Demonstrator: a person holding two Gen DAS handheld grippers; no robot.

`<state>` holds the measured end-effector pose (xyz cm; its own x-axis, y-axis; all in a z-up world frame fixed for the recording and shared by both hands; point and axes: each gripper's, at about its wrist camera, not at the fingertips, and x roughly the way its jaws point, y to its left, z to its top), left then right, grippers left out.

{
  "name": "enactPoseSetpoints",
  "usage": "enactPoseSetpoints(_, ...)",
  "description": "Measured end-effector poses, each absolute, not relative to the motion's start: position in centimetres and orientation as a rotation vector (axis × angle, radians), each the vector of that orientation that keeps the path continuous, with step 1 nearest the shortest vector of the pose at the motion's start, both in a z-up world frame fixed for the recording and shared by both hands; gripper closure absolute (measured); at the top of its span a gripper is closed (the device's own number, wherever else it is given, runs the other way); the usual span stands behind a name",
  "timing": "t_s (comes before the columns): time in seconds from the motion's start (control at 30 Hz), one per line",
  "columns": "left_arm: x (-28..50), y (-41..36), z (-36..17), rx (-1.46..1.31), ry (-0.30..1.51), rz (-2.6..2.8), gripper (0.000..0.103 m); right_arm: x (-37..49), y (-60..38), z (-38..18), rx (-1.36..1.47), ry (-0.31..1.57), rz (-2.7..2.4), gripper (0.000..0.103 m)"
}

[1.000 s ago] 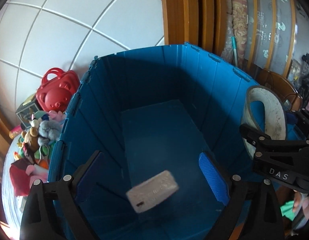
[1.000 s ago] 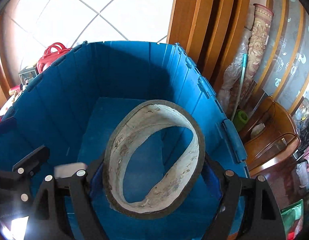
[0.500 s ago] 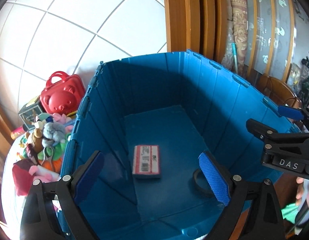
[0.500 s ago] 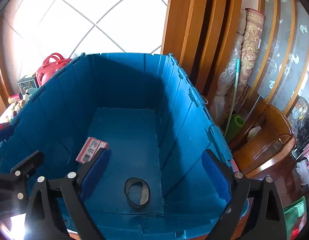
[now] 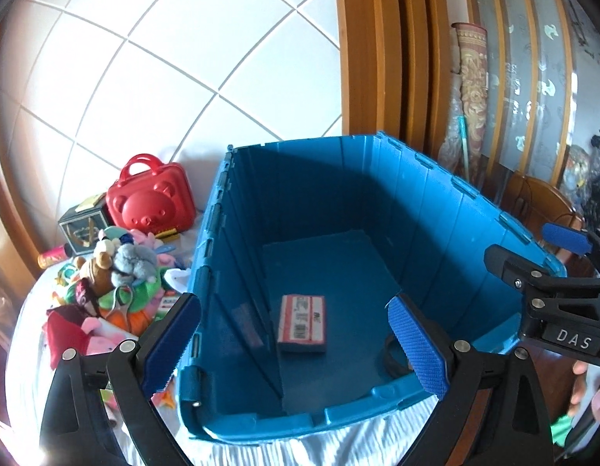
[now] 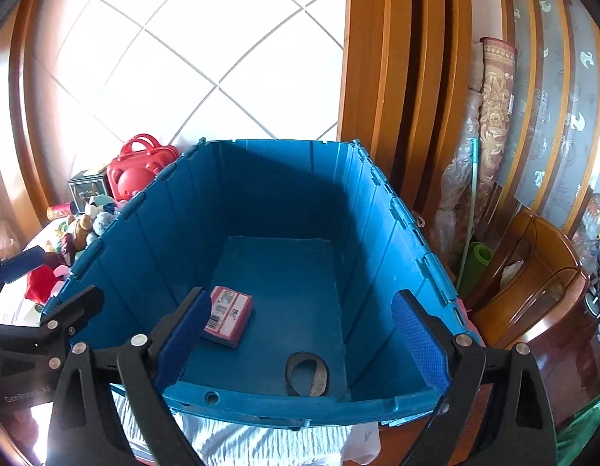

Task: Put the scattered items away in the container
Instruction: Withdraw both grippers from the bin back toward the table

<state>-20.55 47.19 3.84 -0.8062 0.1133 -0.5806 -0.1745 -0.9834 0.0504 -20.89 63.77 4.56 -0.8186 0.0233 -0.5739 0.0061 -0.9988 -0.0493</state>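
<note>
A big blue plastic crate (image 5: pixel 447 209) (image 6: pixel 377 209) stands open before both grippers. On its floor lie a red and white box (image 5: pixel 302 322) (image 6: pixel 228 316) and a dark tape ring (image 6: pixel 307 373), which the left finger partly hides in the left wrist view (image 5: pixel 393 355). My left gripper (image 5: pixel 296 345) is open and empty above the crate's near left corner. My right gripper (image 6: pixel 300 345) is open and empty above the near rim. A heap of plush toys (image 5: pixel 109 283) (image 6: pixel 78 229) lies left of the crate.
A red bear-face case (image 5: pixel 150 198) (image 6: pixel 138 171) and a dark box (image 5: pixel 82 225) stand behind the toys. White tiled wall is behind. Wooden door frames (image 6: pixel 377 77), a rolled rug (image 6: pixel 490 124) and a wooden chair (image 6: pixel 533 287) stand to the right. White cloth (image 5: pixel 339 442) covers the surface.
One second ago the box was falling and my right gripper held the tape ring. Both now lie on the crate floor. Both grippers have pulled back and up from the crate.
</note>
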Motion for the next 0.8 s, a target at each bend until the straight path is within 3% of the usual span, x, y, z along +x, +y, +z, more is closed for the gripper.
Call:
enactPoseSetpoints(0.4,-17.5,38.2,5.6,-0.876,0.079,3.001,0.005,-19.3,54.8,6.6,-0.879,-0.138,3.134,0.008)
enactPoseSetpoints(0.53,-17.0,33.4,5.5,-0.873,0.057,3.024,0.005,-18.6,50.1,6.9,-0.859,-0.149,3.16,0.007)
enactPoseSetpoints(0.57,-16.8,32.0,5.4,-0.872,0.057,3.026,0.005,-18.3,48.7,6.9,-0.848,-0.15,3.164,0.0)
enactPoseSetpoints(0.8,-15.8,21.5,4.4,-0.869,0.072,3.026,0.005,-16.5,38.4,7.1,-0.75,-0.131,3.168,0.0)
